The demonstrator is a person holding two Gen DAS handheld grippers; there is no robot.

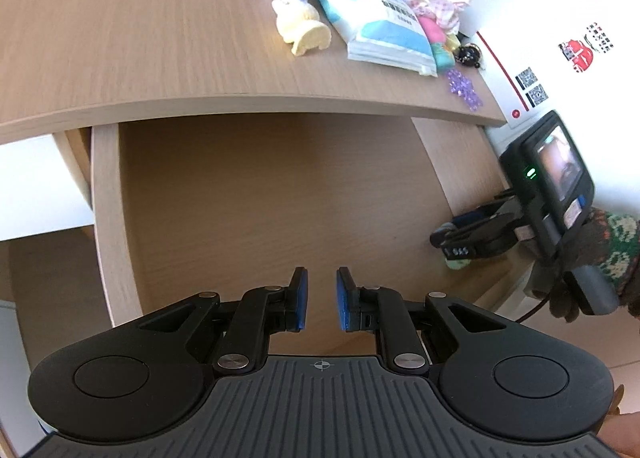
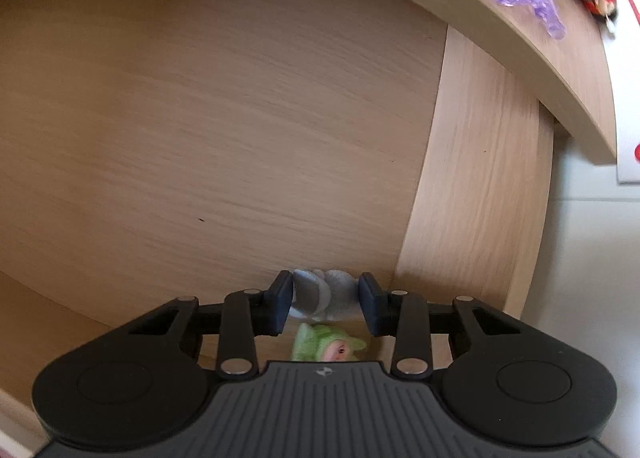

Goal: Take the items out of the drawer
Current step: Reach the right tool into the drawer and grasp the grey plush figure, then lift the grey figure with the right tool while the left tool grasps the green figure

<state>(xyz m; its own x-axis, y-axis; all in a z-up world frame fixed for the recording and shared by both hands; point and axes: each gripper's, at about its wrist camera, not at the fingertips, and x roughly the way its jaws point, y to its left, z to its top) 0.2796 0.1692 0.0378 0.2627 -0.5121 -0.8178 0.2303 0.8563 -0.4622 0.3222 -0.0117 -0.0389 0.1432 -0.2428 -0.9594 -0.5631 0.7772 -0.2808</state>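
The wooden drawer (image 1: 106, 218) stands pulled out under the desk top, its bottom bare across the middle. My left gripper (image 1: 322, 298) hovers over the drawer's front, open, with nothing between its blue pads. My right gripper (image 1: 442, 238) is low in the drawer's right front corner. Its pads press on both sides of a small figurine (image 2: 320, 294) with a grey-white part, a green hood and a pink face. A mint-green bit of the figurine (image 1: 458, 264) shows under the fingers. The drawer's right wall (image 2: 472, 198) rises just beyond it.
On the desk top (image 1: 140, 38) lie a yellow plush toy (image 1: 296, 18), a blue-and-white pack (image 1: 380, 22), a pink doll (image 1: 432, 2), a black keychain (image 1: 468, 54) and purple beads (image 1: 464, 88). A white sheet with QR codes (image 1: 540, 58) is at right. A gloved hand (image 1: 592, 254) holds the right gripper.
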